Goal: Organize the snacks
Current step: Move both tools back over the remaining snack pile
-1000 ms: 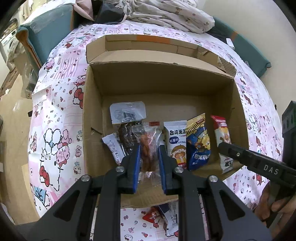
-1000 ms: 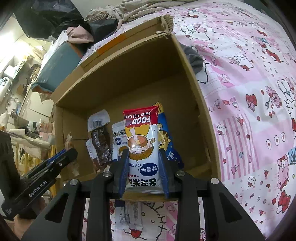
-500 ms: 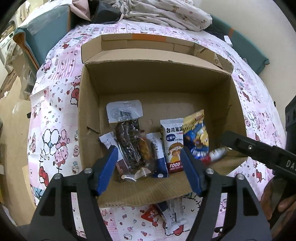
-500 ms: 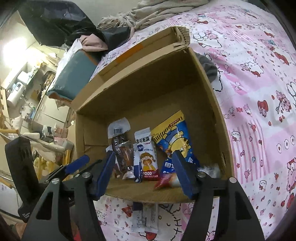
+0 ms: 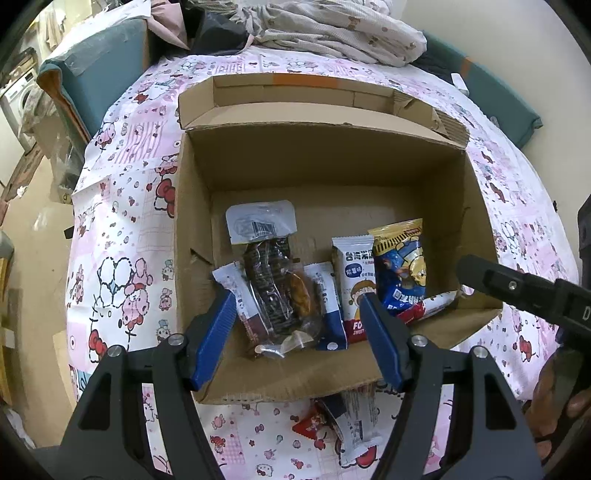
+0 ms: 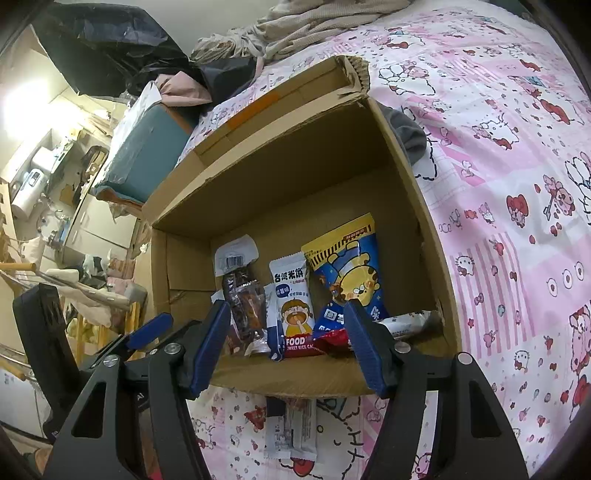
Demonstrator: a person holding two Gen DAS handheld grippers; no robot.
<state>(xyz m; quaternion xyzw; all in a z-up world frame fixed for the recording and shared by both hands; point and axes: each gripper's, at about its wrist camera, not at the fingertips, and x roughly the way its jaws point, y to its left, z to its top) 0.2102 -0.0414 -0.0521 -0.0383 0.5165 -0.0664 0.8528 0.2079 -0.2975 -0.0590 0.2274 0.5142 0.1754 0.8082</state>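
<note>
An open cardboard box [image 5: 332,166] [image 6: 295,177] lies on a pink cartoon-print cloth. Inside lie several snack packs: a dark snack with a white header [image 5: 266,273] [image 6: 240,291], an orange snack in clear wrap [image 5: 297,295], a white rice-cake pack [image 5: 352,273] [image 6: 293,295], a blue-and-yellow bag [image 5: 400,269] [image 6: 351,269] and a red-and-white pack lying flat [image 5: 424,306] [image 6: 399,323]. My left gripper [image 5: 297,321] is open and empty above the box's near wall. My right gripper [image 6: 284,339] is open and empty there too, and shows at the right of the left wrist view [image 5: 517,288].
Two loose packs lie on the cloth in front of the box [image 5: 343,428] [image 6: 291,428]. Bedding and clothes are piled behind the box [image 5: 332,33]. A teal cushion [image 5: 96,70] sits at the back left. The cloth's left edge drops to the floor [image 5: 33,229].
One second ago, my left gripper held the orange snack and my right held the red-and-white pack over the box. Both opened; the packs now lie inside. Both grippers have drawn back slightly.
</note>
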